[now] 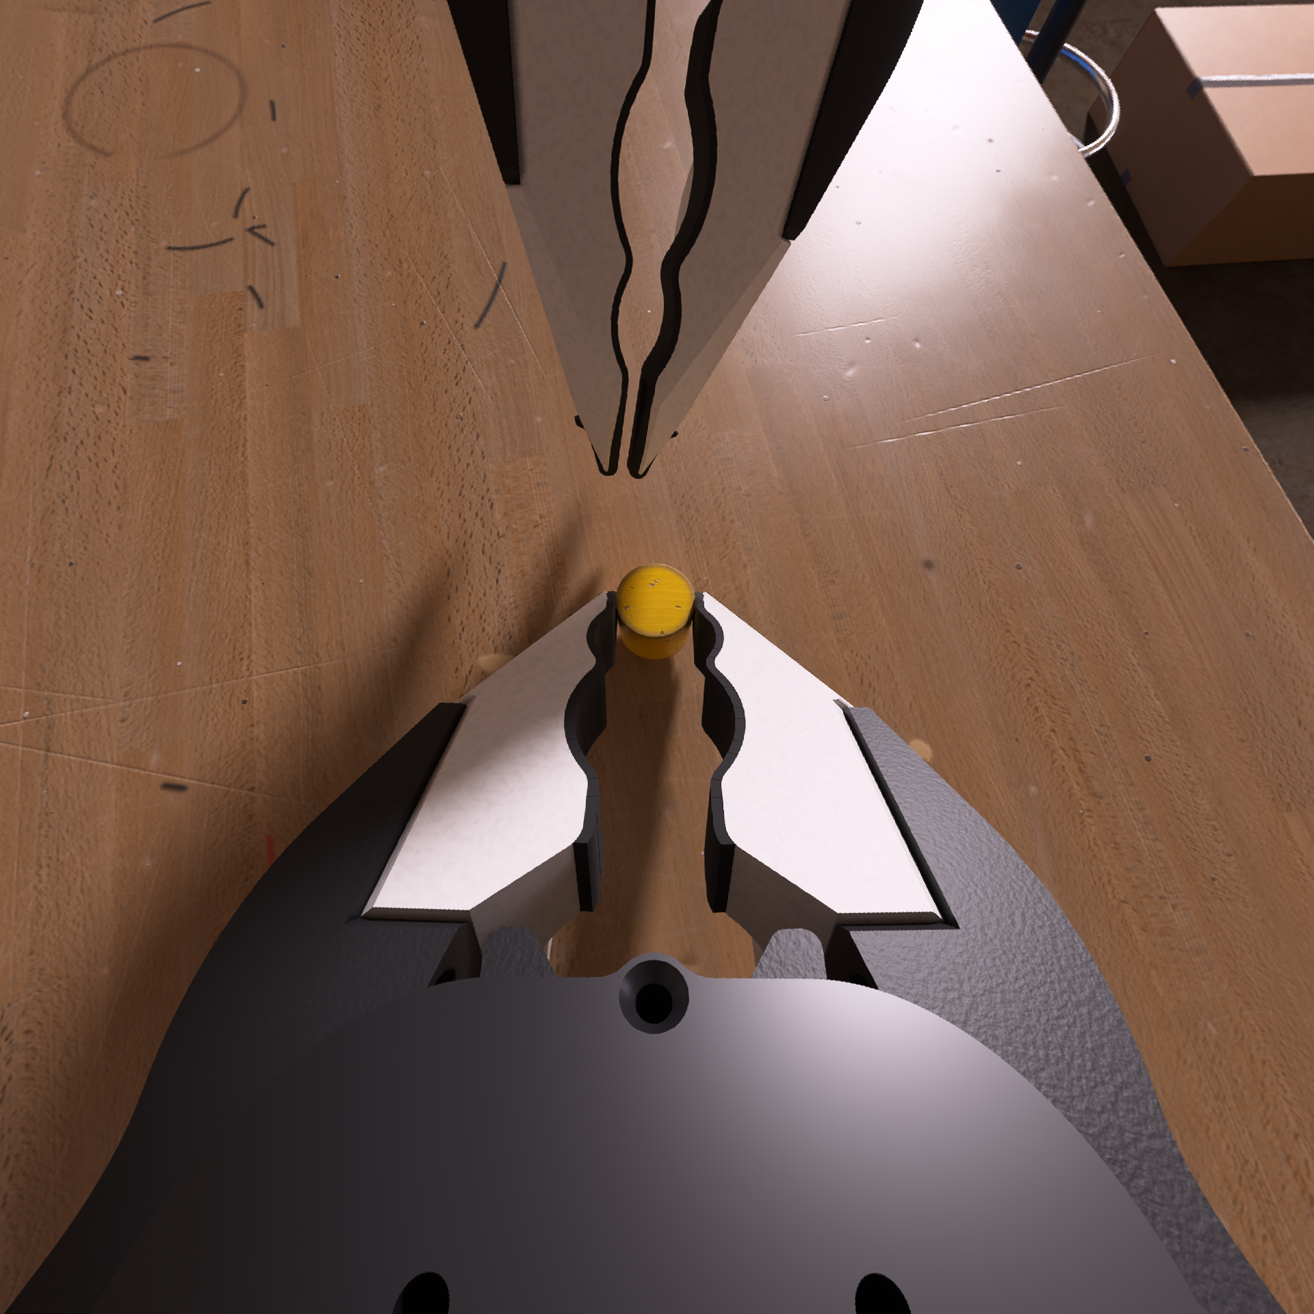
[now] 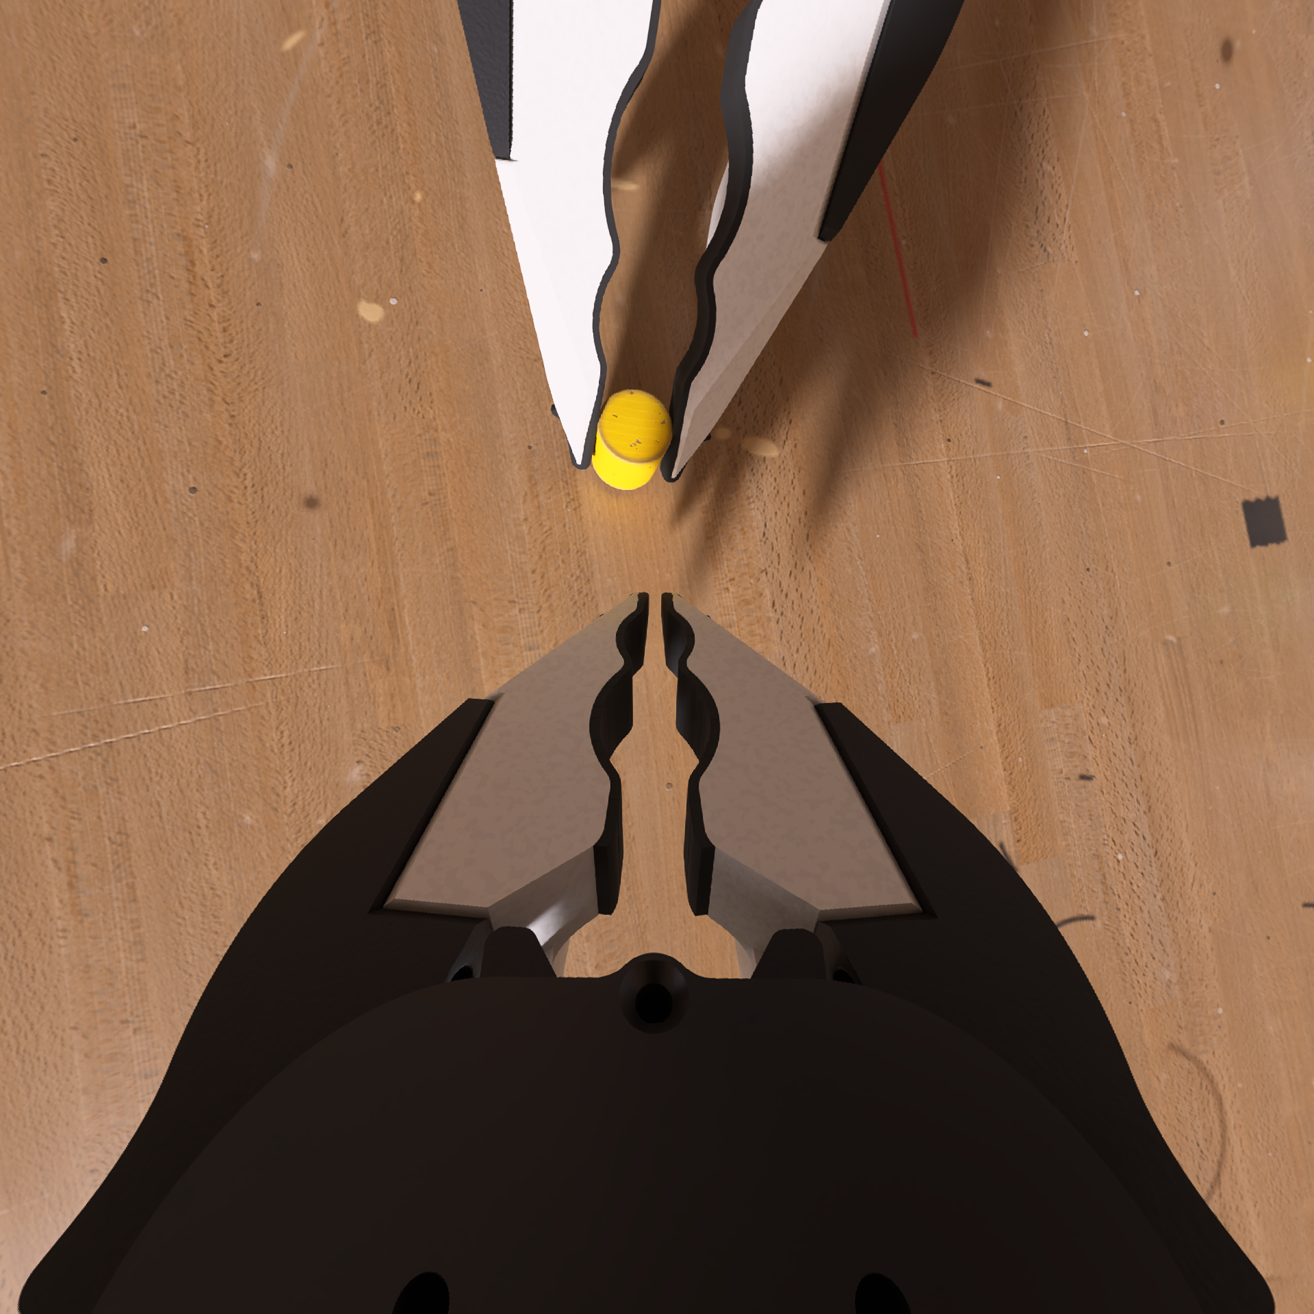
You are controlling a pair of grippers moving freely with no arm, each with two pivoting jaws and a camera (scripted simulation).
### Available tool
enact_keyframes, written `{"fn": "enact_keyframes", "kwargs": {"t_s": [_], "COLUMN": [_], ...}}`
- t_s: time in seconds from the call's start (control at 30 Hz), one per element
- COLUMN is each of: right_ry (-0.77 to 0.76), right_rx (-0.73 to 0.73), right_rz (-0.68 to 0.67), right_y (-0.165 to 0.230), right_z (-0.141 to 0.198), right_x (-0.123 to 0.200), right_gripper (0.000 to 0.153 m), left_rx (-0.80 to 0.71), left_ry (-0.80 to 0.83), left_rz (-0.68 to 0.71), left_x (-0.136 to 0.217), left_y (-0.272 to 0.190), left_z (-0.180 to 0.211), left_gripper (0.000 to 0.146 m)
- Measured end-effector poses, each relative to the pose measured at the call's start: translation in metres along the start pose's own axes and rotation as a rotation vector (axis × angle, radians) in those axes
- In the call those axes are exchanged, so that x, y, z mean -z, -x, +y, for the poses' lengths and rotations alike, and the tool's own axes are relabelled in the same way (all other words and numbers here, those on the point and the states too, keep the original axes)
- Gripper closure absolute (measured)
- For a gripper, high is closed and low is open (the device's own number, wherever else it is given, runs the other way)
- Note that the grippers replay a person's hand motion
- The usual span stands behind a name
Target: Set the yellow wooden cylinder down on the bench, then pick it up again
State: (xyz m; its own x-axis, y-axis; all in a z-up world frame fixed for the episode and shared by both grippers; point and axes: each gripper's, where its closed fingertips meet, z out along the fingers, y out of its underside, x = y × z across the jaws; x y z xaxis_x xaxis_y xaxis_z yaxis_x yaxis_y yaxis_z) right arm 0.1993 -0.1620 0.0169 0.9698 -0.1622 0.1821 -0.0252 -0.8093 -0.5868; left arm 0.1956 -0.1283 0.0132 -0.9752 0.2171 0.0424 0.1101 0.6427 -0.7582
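- Cylinder (image 1: 654, 604): in the left wrist view, it is seen pinched between the tips of the left tongs (image 1: 654, 618), with its round end face turned up toward the camera, so its long axis is judged to run roughly upright, away from the tabletop (image 1: 284, 498).
- Whether its lower end touches the tabletop cannot be told from this view; only a short stretch of its side is shown below the face.
- The right tongs (image 1: 622, 466) are seen opposite, well apart from the cylinder, nearly clenched and with nothing held.
- A cardboard box (image 1: 1223, 128) is seen beyond the tabletop's edge at the upper right.
- In the right wrist view, the cylinder (image 2: 631, 437) is again shown gripped at the very tips of the left tongs (image 2: 629, 466), with a yellow glow cast on the tabletop (image 2: 284, 569) just below it, so it is judged to be close to the wood.
- The right tongs (image 2: 655, 597) are shown almost shut, a thin slit left between the tips, empty.
- Risk, as judged: the hold is at the extreme tips, so the cylinder could slip or twist out.
- If released while tilted or above the wood, it could topple and roll off, being round.
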Motion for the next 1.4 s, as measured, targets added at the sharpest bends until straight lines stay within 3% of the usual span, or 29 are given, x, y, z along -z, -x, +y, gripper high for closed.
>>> {"fn": "enact_keyframes", "kwargs": {"t_s": [0.47, 0.7, 0.9, 1.4], "right_ry": [0.016, 0.010, 0.019, 0.004], "right_rx": [-0.011, -0.025, -0.036, -0.187], "right_rz": [0.005, 0.023, 0.029, -0.095], "right_y": [0.002, 0.002, 0.003, 0.001], "right_z": [0.002, 0.002, 0.004, 0.006], "right_x": [-0.004, -0.004, -0.003, -0.004], "right_gripper": [0.149, 0.149, 0.149, 0.147], "left_rx": [-0.009, 0.006, 0.009, -0.002], "left_ry": [0.002, 0.041, 0.049, -0.012], "left_rz": [-0.029, -0.027, -0.031, -0.057], "left_x": [0.001, -0.006, -0.006, 0.007], "left_y": [0.004, 0.003, 0.003, 0.004], "left_z": [-0.002, -0.001, -0.001, -0.003], "left_gripper": [0.125, 0.118, 0.125, 0.125]}}
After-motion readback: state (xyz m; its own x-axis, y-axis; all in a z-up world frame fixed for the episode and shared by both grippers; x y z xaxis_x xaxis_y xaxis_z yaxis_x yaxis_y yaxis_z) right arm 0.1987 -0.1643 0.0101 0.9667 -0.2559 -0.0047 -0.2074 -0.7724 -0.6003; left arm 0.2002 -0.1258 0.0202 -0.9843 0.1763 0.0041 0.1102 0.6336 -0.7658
